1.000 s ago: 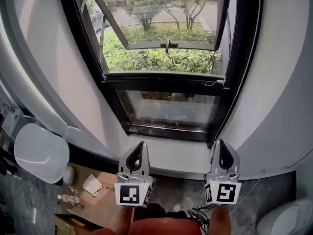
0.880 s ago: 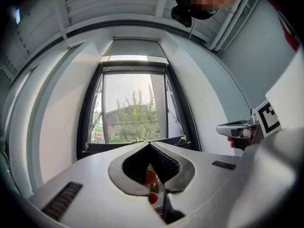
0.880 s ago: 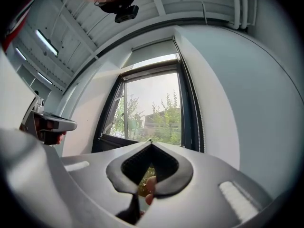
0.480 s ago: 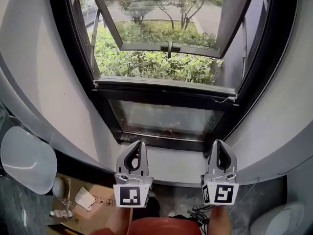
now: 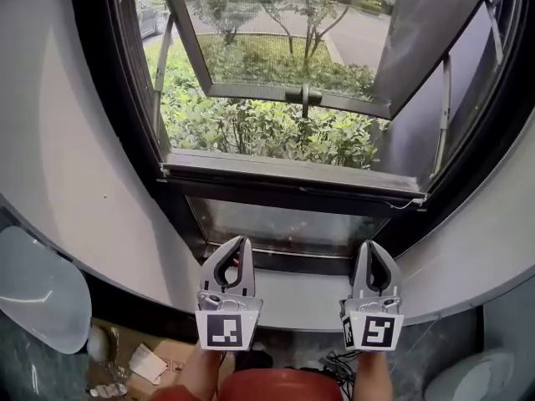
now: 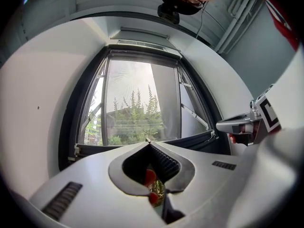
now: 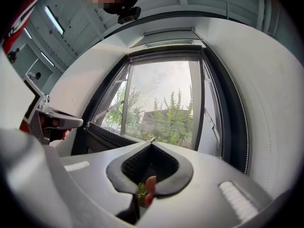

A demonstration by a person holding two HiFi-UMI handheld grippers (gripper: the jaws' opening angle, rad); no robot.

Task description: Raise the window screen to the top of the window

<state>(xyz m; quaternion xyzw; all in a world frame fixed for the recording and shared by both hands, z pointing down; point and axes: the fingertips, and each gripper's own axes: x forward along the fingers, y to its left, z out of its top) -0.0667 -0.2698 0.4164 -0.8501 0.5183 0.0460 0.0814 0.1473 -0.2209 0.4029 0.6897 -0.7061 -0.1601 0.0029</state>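
The window screen's black bottom bar (image 5: 292,182) runs across the low part of the black-framed opening, and the mesh above it is barely visible. Beyond it two casement sashes stand swung outward over green shrubs. My left gripper (image 5: 236,242) is shut and holds nothing, a little short of the bar and below it, over the white sill (image 5: 309,289). At the same height to the right, my right gripper (image 5: 370,245) is also shut and empty. In the left gripper view the bar (image 6: 185,139) crosses just beyond the left gripper's (image 6: 148,140) closed tips. In the right gripper view the bar (image 7: 107,134) lies to the left of the right gripper's (image 7: 152,140) tips.
A fixed glass pane (image 5: 284,224) sits under the bar. White curved walls flank the window. On the floor are a white rounded object (image 5: 38,291), a cardboard box (image 5: 142,359) with small items, cables (image 5: 334,362) and a white object (image 5: 476,378) at the lower right.
Both grippers have moved forward toward the window, side by side and still shut. The window and its bar now appear larger and closer.
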